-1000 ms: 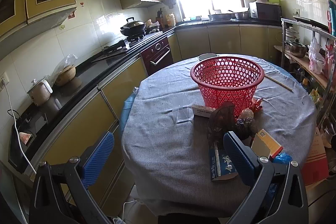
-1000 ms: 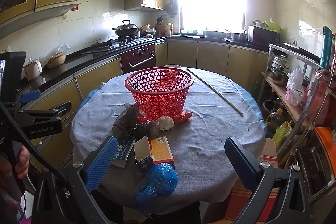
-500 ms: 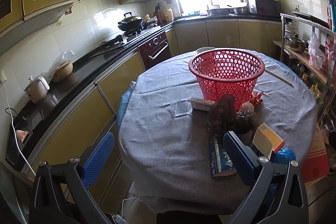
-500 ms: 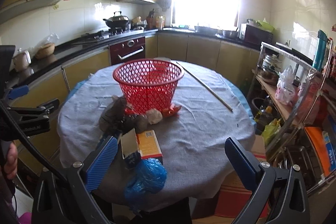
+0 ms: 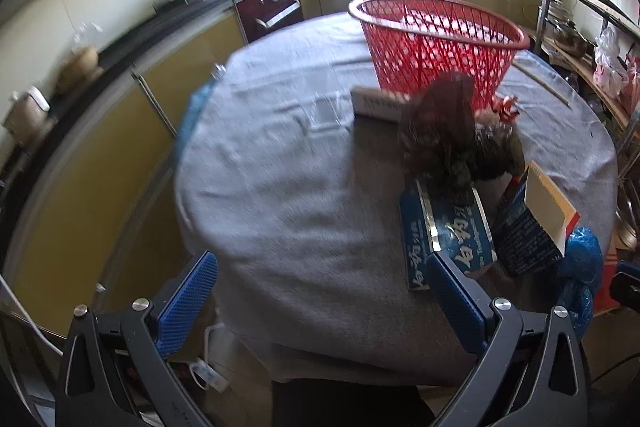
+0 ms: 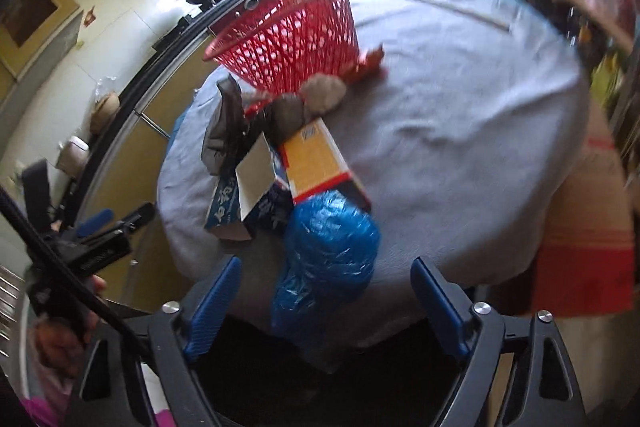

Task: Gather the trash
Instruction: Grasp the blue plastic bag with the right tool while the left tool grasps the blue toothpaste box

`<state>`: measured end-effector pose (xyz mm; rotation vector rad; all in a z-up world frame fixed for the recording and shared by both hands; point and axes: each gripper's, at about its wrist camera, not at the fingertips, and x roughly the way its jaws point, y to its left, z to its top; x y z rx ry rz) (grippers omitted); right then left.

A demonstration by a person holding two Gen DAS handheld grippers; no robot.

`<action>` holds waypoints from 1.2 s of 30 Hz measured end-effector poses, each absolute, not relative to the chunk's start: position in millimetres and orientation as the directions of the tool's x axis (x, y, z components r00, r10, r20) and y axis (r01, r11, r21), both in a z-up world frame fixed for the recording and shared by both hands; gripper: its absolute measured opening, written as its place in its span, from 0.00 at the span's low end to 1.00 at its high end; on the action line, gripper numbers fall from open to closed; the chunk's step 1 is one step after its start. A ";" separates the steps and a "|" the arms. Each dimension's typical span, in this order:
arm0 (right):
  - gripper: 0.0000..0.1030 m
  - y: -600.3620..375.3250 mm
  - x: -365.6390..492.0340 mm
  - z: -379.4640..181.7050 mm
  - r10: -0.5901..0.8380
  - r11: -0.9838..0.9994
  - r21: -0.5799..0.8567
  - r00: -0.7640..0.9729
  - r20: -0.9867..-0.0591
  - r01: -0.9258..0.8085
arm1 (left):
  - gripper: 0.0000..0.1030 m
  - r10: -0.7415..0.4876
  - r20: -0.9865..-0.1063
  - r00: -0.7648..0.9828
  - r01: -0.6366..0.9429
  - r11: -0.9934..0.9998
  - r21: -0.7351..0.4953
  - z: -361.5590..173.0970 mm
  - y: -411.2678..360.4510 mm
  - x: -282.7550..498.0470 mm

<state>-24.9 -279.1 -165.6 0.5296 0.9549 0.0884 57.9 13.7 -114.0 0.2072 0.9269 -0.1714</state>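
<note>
Here, right gripper: spread wide, holding nothing, just before the blue bag
Left gripper: wide, holding nothing
Trash: boxes and wrappers beside the red basket on the worktop

Crumpled blue bag sits right between the right fingers, at the table edge. Flat boxes and dark wrappers pile just beyond, red mesh basket upright behind them.
</note>
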 end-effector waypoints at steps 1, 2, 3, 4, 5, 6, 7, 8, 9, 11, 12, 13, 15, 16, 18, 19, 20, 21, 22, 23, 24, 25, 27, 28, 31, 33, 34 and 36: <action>0.85 -278.4 -23.0 -168.4 0.311 0.863 0.479 0.579 -0.754 0.160 | 1.00 -0.071 -0.818 0.571 0.242 0.966 0.086 -116.5 12.2 59.3; 0.84 -275.1 -20.1 -169.6 0.323 0.856 0.491 0.576 -0.751 0.160 | 1.00 -0.084 -0.826 0.557 0.252 0.965 0.072 -119.7 10.3 62.1; 0.82 -271.7 -17.1 -172.5 0.331 0.855 0.495 0.571 -0.751 0.156 | 1.00 -0.095 -0.835 0.543 0.262 0.963 0.060 -121.8 8.1 64.4; 0.80 -267.8 -13.1 -174.3 0.347 0.850 0.506 0.564 -0.749 0.149 | 1.00 -0.098 -0.842 0.531 0.272 0.961 0.060 -124.5 6.4 67.7; 0.77 -264.0 -8.7 -178.8 0.359 0.847 0.511 0.552 -0.753 0.146 | 1.00 -0.104 -0.848 0.519 0.281 0.958 0.054 -126.9 3.9 70.6; 0.74 -261.5 -4.9 -184.0 0.366 0.846 0.512 0.537 -0.760 0.148 | 1.00 -0.081 -0.858 0.508 0.288 0.954 0.080 -131.2 4.4 75.8; 0.74 -260.3 -2.6 -188.2 0.365 0.847 0.508 0.524 -0.769 0.155 | 1.00 -0.083 -0.864 0.496 0.294 0.953 0.077 -134.1 2.3 78.9; 0.71 -257.7 0.9 -193.1 0.364 0.849 0.504 0.513 -0.777 0.161 | 1.00 -0.083 -0.872 0.483 0.302 0.950 0.077 -138.1 0.2 82.8; 0.60 -256.7 2.7 -196.3 0.368 0.848 0.505 0.505 -0.781 0.162 | 0.99 -0.092 -0.880 0.467 0.311 0.948 0.066 -141.1 -3.0 85.8; 0.56 -257.3 6.2 -206.8 0.405 0.829 0.534 0.483 -0.777 0.164 | 0.95 -0.108 -0.898 0.426 0.332 0.942 0.044 -147.6 -8.5 92.4; 0.54 -259.6 5.7 -209.8 0.413 0.822 0.544 0.486 -0.771 0.165 | 0.92 -0.104 -0.907 0.409 0.341 0.939 0.046 -151.1 -10.1 95.9; 0.53 -259.8 5.6 -210.6 0.413 0.824 0.543 0.488 -0.769 0.160 | 0.91 -0.125 -0.910 0.394 0.349 0.937 0.023 -153.8 -15.0 98.3; 0.52 -259.7 5.0 -208.5 0.403 0.838 0.528 0.494 -0.771 0.140 | 0.85 -0.177 -0.916 0.359 0.367 0.930 -0.036 -158.5 -26.9 103.0; 0.52 -260.6 4.1 -206.7 0.387 0.849 0.510 0.498 -0.776 0.135 | 0.85 -0.181 -0.922 0.342 0.373 0.927 -0.043 -160.5 -27.1 105.5; 0.52 -264.9 2.5 -202.5 0.358 0.866 0.482 0.508 -0.783 0.132 | 0.84 -0.193 -0.928 0.320 0.380 0.923 -0.062 -163.5 -31.2 111.9; 0.52 -268.3 1.5 -200.6 0.355 0.868 0.480 0.513 -0.782 0.131 | 0.84 -0.208 -0.926 0.315 0.384 0.920 -0.076 -163.5 -35.0 113.9; 0.52 -272.2 0.0 -199.2 0.355 0.867 0.482 0.518 -0.778 0.130 | 0.84 -0.217 -0.926 0.308 0.388 0.918 -0.086 -163.9 -38.3 116.3; 0.52 -277.5 -1.1 -196.5 0.353 0.866 0.483 0.524 -0.775 0.130 | 0.84 -0.221 -0.928 0.300 0.389 0.917 -0.092 -164.8 -40.3 118.6; 0.52 -283.5 -1.2 -193.6 0.344 0.868 0.478 0.531 -0.774 0.133 | 0.84 -0.226 -0.930 0.291 0.390 0.915 -0.101 -166.0 -42.4 121.1; 0.51 -288.5 -2.2 -189.6 0.332 0.871 0.472 0.544 -0.770 0.137 | 0.83 -0.241 -0.930 0.279 0.392 0.912 -0.119 -166.8 -45.4 122.9; 0.52 -294.3 -3.9 -186.1 0.319 0.873 0.466 0.557 -0.767 0.142 | 0.82 -0.250 -0.931 0.265 0.393 0.910 -0.132 -168.6 -47.9 125.0; 0.52 -297.6 -4.3 -183.4 0.311 0.873 0.465 0.566 -0.763 0.147 | 0.81 -0.260 -0.931 0.255 0.396 0.907 -0.145 -170.0 -50.7 125.9; 0.51 -306.8 -3.7 -178.9 0.301 0.866 0.472 0.582 -0.755 0.165 | 0.76 -0.278 -0.930 0.241 0.407 0.899 -0.163 -173.5 -55.9 126.1; 0.51 -310.6 -4.3 -177.6 0.298 0.863 0.475 0.588 -0.751 0.169 | 0.76 -0.278 -0.930 0.242 0.409 0.898 -0.162 -174.4 -57.4 125.8; 0.51 -317.2 -4.8 -172.8 0.285 0.861 0.479 0.614 -0.736 0.174 | 0.76 -0.294 -0.924 0.245 0.406 0.897 -0.178 -174.2 -58.2 126.0; 0.51 -318.8 -5.4 -168.7 0.274 0.862 0.478 0.635 -0.722 0.171 | 0.71 -0.313 -0.917 0.246 0.396 0.896 -0.200 -172.9 -53.6 126.3; 0.51 -319.7 -5.4 -166.9 0.267 0.864 0.475 0.645 -0.716 0.168 | 0.69 -0.319 -0.914 0.250 0.391 0.897 -0.207 -172.4 -51.0 126.6; 0.51 -320.4 -5.1 -161.4 0.254 0.865 0.474 0.669 -0.698 0.166 | 0.59 -0.341 -0.903 0.260 0.381 0.896 -0.229 -169.5 -44.0 126.6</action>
